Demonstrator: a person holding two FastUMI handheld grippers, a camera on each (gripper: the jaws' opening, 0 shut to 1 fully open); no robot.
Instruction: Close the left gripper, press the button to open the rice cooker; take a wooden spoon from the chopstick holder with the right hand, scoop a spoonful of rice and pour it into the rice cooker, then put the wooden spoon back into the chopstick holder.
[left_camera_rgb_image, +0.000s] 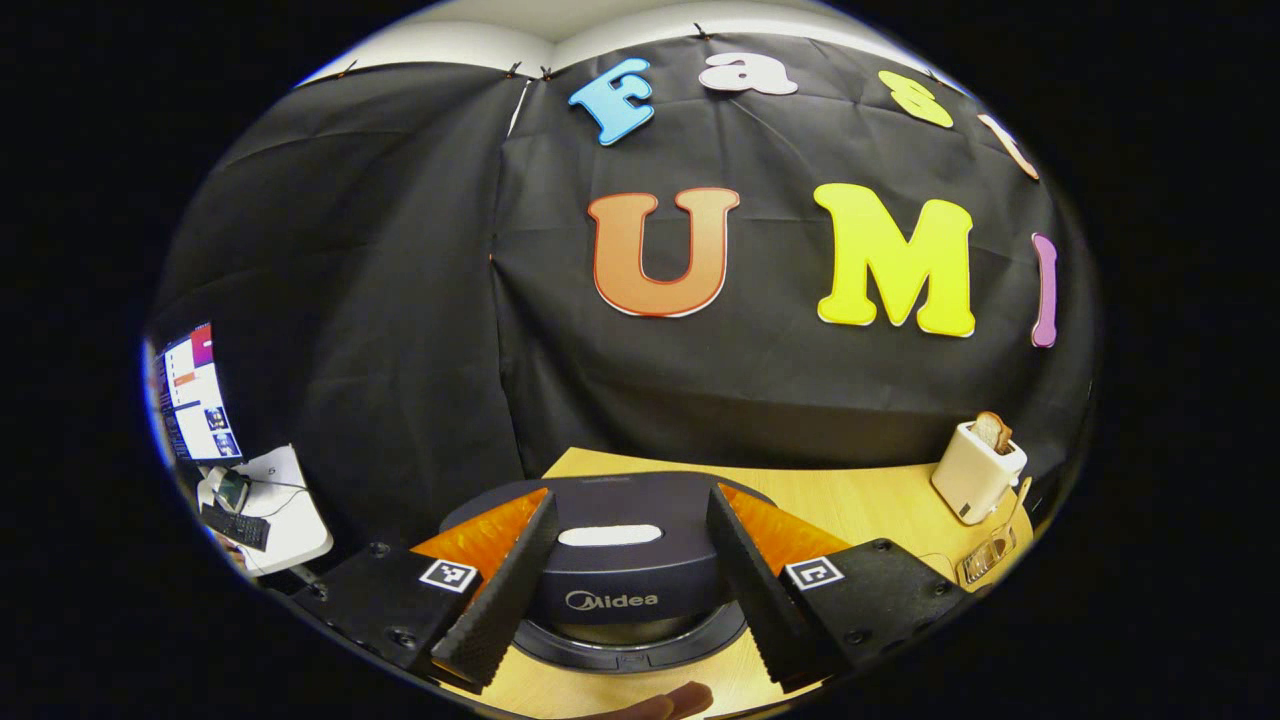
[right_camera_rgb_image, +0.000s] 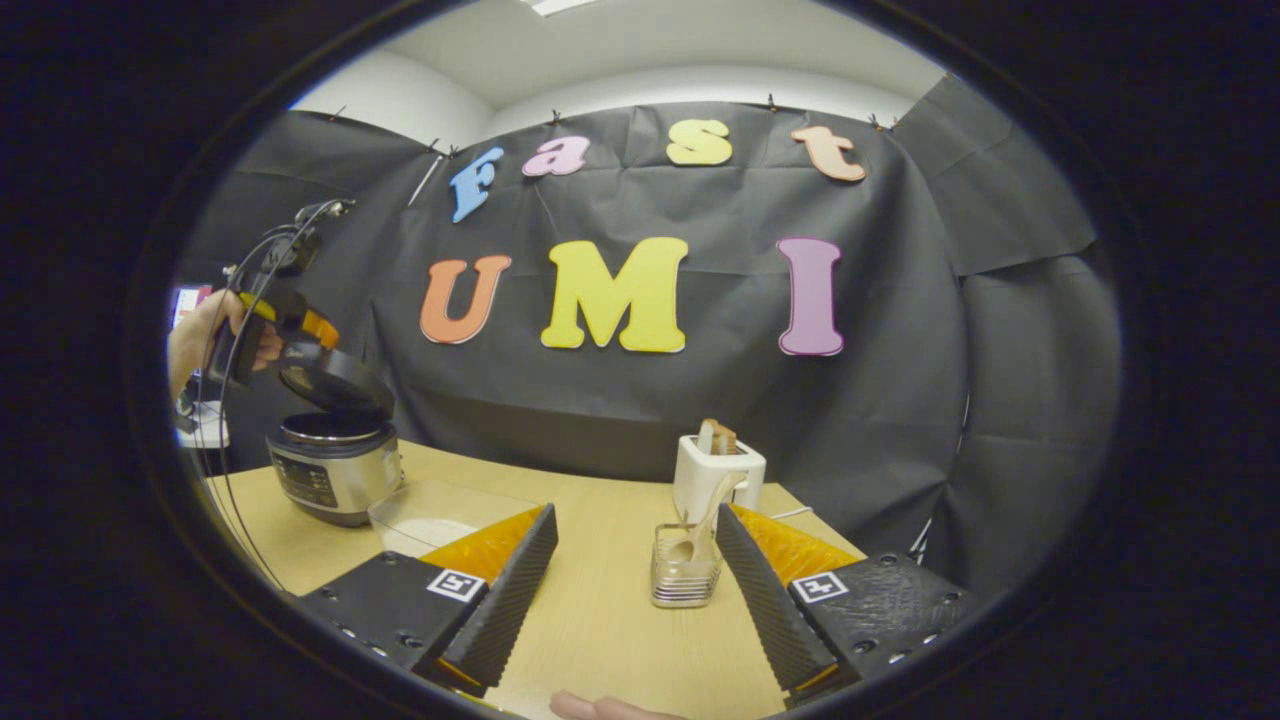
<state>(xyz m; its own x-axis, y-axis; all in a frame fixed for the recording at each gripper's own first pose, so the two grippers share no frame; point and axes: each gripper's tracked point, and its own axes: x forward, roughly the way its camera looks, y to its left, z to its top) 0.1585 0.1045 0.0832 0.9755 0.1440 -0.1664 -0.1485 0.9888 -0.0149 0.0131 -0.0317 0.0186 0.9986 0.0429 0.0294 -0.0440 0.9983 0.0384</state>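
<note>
Right gripper (right_camera_rgb_image: 632, 590) jaws wide apart, holding nothing, low over the table (right_camera_rgb_image: 600, 640). Just ahead between the fingers, slightly toward the right one: chopstick holder (right_camera_rgb_image: 685, 570), a small clear ribbed cup, with the wooden spoon (right_camera_rgb_image: 700, 525) standing in it, handle leaning up and right. Behind it, a toaster (right_camera_rgb_image: 718, 470). Ahead-left, a clear container (right_camera_rgb_image: 430, 515), probably the rice. Far left, rice cooker (right_camera_rgb_image: 335, 465) with lid already up.

Left gripper (left_camera_rgb_image: 625, 590) also spread wide, empty, the raised cooker lid (left_camera_rgb_image: 610, 540) close between its fingers.

Spoon likely light, stiff, smooth wood; pinch the exposed handle above the holder rim. Holder looks light and may tip or lift, so pull straight up.
</note>
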